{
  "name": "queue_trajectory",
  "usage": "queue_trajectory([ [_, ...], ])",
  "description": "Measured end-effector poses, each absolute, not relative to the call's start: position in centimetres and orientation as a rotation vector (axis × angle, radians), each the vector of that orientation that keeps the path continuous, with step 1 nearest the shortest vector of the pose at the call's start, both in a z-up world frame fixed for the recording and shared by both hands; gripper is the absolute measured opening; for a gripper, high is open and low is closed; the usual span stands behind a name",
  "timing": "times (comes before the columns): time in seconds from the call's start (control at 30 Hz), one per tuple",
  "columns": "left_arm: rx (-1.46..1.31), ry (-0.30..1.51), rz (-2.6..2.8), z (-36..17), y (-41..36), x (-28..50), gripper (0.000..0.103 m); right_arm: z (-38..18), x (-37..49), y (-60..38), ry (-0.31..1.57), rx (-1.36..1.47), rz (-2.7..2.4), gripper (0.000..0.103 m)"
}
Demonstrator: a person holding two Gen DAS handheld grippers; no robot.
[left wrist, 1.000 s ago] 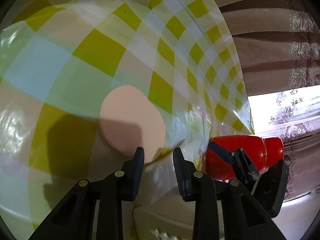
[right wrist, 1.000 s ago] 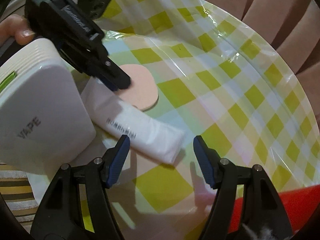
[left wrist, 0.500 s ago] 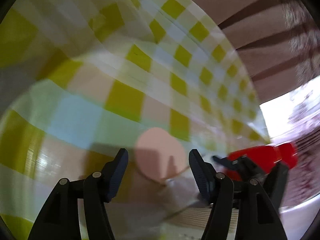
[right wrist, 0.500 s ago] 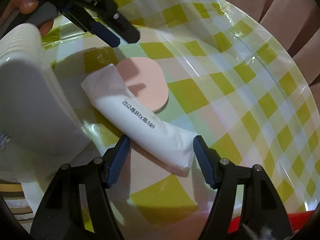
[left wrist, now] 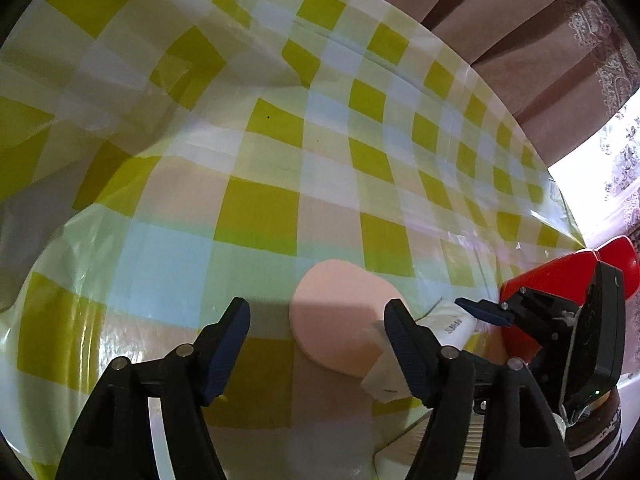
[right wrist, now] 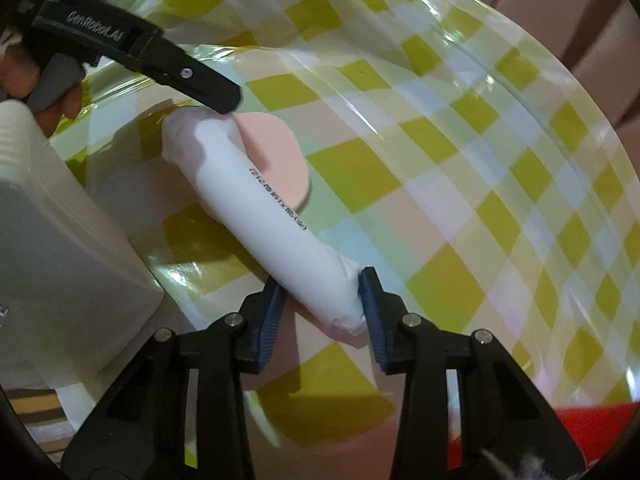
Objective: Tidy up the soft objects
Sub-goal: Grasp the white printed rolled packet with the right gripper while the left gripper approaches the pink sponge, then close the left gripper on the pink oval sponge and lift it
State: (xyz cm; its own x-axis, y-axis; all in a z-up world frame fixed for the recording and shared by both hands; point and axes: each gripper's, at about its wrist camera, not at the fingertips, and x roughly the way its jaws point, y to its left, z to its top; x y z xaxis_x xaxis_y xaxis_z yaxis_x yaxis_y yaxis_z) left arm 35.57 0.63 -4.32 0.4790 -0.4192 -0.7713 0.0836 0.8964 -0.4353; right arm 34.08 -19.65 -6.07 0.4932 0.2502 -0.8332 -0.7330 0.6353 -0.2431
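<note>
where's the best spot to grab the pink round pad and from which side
Judging from its pose, take the pink round pad at its free edge facing the open checked tablecloth, coming down from above. It lies flat and thin, and the white packet covers its other edge. The left claw is opening above it, empty; the right claw is closing on the packet's end.

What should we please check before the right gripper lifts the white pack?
1. White pack between the right gripper's fingers: ok, near end sits between them as they close.
2. Firm grip: cannot tell; fingers touch its sides.
3. Left gripper free of the pack: ok, opening, holding nothing.
4. Pink pad clear of the pack: not ok, the pack lies over its edge.
5. White box clear of the lift path: cannot tell, it stands close beside the pack.
</note>
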Motion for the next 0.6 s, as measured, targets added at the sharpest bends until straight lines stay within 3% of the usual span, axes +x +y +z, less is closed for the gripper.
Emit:
queue_trajectory([
  [0.07,-0.364,1.026,-0.308,-4.3,0.7,35.7,0.072,-5.9,34.4,-20.5,0.884,-0.600,0.592,0.033],
  [0.17,-0.350,1.023,-0.293,-4.2,1.0,35.8,0.072,-5.5,34.9,-22.3,0.933,-0.492,0.501,0.033],
  [0.27,-0.301,1.020,-0.296,-4.1,0.4,35.9,0.079,-5.5,34.7,-23.7,0.967,-0.411,0.450,0.033],
  [0.6,0.240,1.001,-0.514,-3.0,-5.5,37.4,0.084,-5.1,33.0,-25.3,0.999,-0.257,0.424,0.033],
])
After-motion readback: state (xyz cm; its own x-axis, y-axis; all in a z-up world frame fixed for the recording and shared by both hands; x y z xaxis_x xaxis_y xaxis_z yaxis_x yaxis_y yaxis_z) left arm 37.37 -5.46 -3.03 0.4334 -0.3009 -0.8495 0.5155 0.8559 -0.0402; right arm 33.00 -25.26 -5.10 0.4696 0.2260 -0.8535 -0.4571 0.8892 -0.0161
